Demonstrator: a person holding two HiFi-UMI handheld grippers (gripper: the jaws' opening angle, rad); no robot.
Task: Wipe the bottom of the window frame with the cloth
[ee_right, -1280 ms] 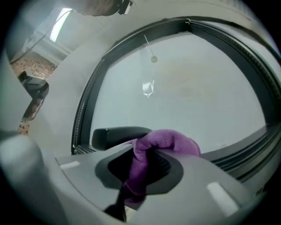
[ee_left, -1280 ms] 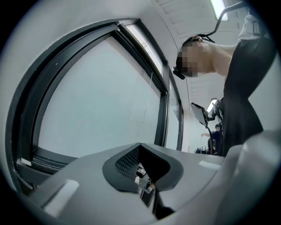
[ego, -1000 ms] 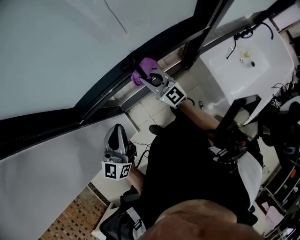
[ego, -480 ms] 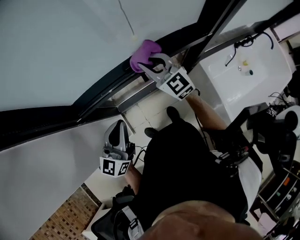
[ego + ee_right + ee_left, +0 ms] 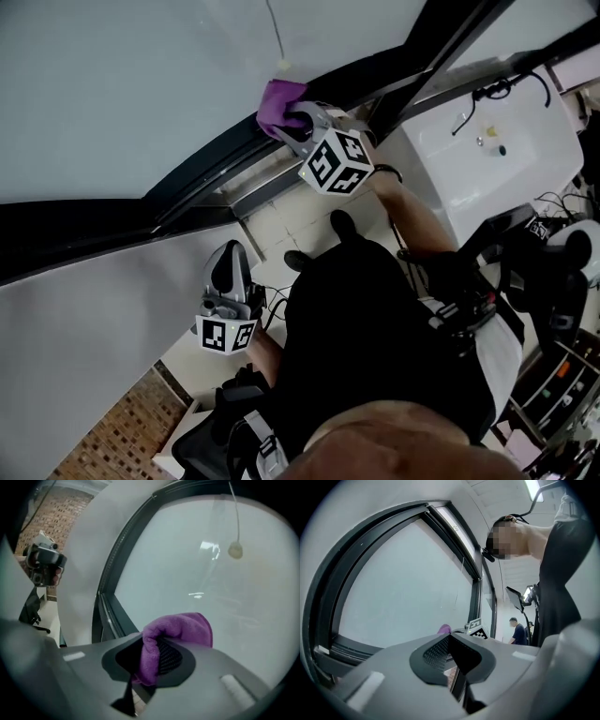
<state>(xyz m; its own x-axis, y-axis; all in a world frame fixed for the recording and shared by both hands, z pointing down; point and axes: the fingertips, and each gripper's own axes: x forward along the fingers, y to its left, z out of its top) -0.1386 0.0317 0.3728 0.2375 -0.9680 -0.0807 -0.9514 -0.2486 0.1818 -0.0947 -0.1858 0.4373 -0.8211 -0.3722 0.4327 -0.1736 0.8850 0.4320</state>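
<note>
A purple cloth [image 5: 278, 101] rests on the dark bottom rail of the window frame [image 5: 211, 164], right at the edge of the glass. My right gripper [image 5: 298, 124] is shut on it. In the right gripper view a fold of the cloth [image 5: 180, 630] bulges out from between the jaws of the right gripper [image 5: 150, 667], with the glass just behind it and the frame [image 5: 108, 613] running off to the left. Lower down, my left gripper [image 5: 230, 270] hangs by the white wall, shut and holding nothing. In the left gripper view the cloth [image 5: 444, 629] shows small, beyond the shut left gripper [image 5: 453, 670].
A dark upright mullion [image 5: 427, 52] rises just right of the cloth. A blind cord with a small knob [image 5: 284, 64] hangs over the glass. A white sink [image 5: 487, 141] stands at the right. A white wall [image 5: 84, 309] lies below the frame. Another person [image 5: 516, 631] stands far off.
My right gripper has carried the cloth up from the lower track onto the dark rail against the glass, and its marker cube has turned. The left gripper has stayed almost still.
</note>
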